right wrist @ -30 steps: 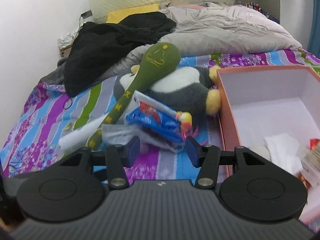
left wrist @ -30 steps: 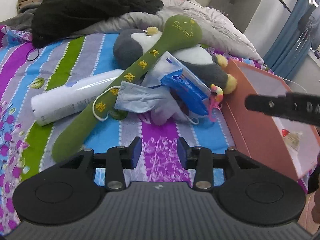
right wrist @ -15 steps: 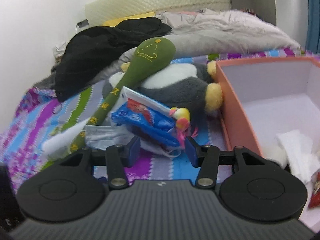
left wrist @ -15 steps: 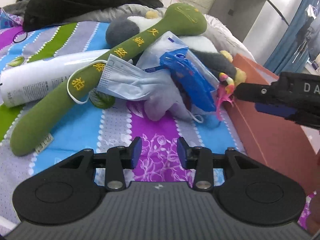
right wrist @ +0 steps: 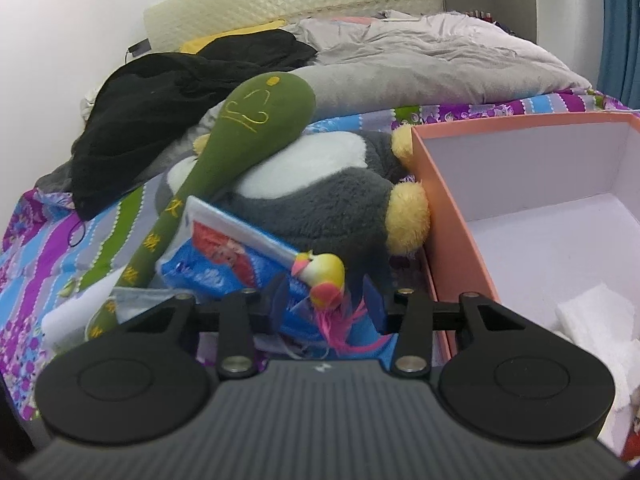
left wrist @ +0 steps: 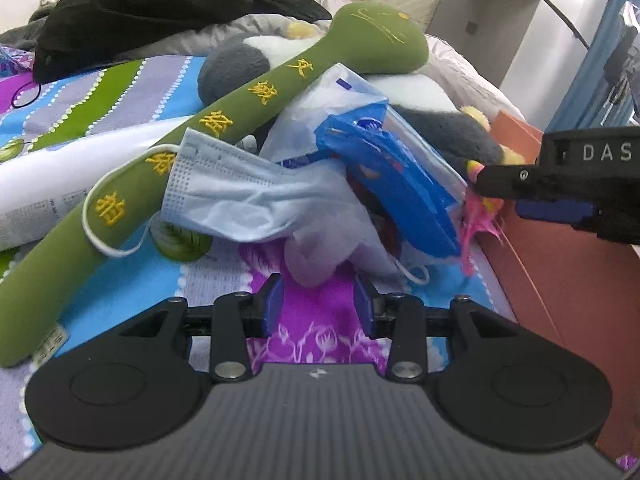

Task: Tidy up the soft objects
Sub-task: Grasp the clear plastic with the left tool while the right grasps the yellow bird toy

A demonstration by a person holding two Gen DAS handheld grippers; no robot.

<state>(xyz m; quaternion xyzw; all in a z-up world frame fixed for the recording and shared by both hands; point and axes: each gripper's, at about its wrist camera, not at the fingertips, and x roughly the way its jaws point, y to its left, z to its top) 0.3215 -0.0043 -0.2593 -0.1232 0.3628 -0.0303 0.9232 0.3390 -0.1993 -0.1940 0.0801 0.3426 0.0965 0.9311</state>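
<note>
Pick-up step: right gripper (right wrist: 325, 304) closing around the small bird toy (right wrist: 322, 276), lower centre, not yet pinched; left gripper (left wrist: 318, 304) spread, empty; next, lift into box (right wrist: 448, 216)

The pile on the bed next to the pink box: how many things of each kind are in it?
Plush toys: 2, the green long plush and the grey penguin plush.
Face masks: 1, the blue mask.
Plastic packets: 1, the blue packet.
Small feathered bird toys: 1.
White bottles: 1.
Total: 6.

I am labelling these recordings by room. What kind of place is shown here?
Most likely a bedroom: a bed with a striped floral sheet, a rumpled grey duvet and a padded headboard, with plush toys piled beside an open box.
</note>
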